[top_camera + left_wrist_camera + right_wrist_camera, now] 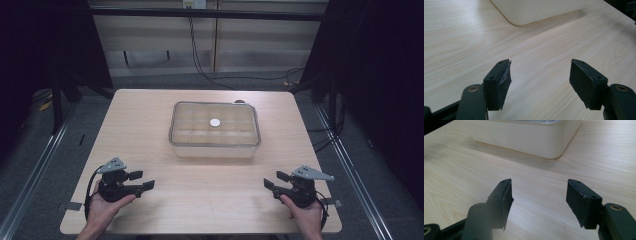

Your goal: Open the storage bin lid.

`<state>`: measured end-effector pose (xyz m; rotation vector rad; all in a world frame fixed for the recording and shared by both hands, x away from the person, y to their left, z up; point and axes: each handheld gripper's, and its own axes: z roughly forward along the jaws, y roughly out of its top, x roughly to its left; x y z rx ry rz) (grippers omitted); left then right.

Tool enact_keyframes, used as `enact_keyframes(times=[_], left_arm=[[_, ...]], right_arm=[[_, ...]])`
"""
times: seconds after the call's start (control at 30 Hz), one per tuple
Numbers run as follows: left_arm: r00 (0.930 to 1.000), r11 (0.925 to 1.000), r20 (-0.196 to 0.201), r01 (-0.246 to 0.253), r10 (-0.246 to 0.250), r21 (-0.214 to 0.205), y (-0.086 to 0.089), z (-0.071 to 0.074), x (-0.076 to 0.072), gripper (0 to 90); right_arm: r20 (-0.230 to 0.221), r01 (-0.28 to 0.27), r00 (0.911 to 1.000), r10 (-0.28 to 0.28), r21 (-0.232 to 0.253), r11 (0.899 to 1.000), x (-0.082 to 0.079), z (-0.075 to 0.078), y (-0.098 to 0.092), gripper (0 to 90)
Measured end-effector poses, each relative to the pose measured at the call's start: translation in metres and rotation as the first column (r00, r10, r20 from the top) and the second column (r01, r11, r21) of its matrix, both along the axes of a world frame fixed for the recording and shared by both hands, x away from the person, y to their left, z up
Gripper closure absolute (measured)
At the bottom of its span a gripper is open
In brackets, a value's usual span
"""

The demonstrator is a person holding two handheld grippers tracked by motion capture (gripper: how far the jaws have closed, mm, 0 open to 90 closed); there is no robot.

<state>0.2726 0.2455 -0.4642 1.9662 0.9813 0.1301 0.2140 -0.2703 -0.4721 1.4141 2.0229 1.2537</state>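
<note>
Nearest you, your two hands come in over the front edge of the desk (210, 200), each wrapped around a tool. Your left hand (104, 207) holds the left tool (142, 181) near the front left corner, and your right hand (304, 212) holds the right tool (272, 181) near the front right corner, the two well apart and turned inward toward each other. Each carries a grey three-cornered plate on top, and a dark cable trails back from each past your wrist.

Along the left tool's own view, its jaws stand wide apart with bare wood grain between them and nothing in their grip; the pad on the left-hand jaw looks frayed at its edge. The right tool (539, 195) is likewise spread wide and has hold of nothing.

Farther on, past the middle of the desk, sits a clear plastic box (215, 131) with a lid, divided inside into a grid of small compartments. A small round white disc (215, 122) shows at the middle of the lid or just under it; you cannot tell which. The box's rounded near corners reach into both tool views, apart from the jaws.

Beyond the desk, black cables (200, 55) run down the pale wall to the floor.
</note>
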Motion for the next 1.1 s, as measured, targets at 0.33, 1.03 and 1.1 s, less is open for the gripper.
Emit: enact_keyframes(times=[0.33,1.03,1.1], left_arm=[[1.0000,0.9999,0.005,0.003,-0.003,0.011,-0.003,0.001,-0.001,31.9],[0.9992,0.9996,0.031,0.025,-0.025,0.014,-0.022,0.015,0.007,35.9],[0.9991,0.9996,0.033,0.026,-0.027,0.013,-0.025,0.016,0.009,36.2]], right_arm=[[-0.034,-0.020,0.9992,0.019,-0.025,0.999,-0.001,0.005,0.004,38.3],[-0.035,-0.073,0.9966,0.075,0.044,0.996,0.011,0.025,0.009,31.1],[-0.037,-0.072,0.9966,0.073,0.040,0.997,0.012,0.026,0.009,31.2]])
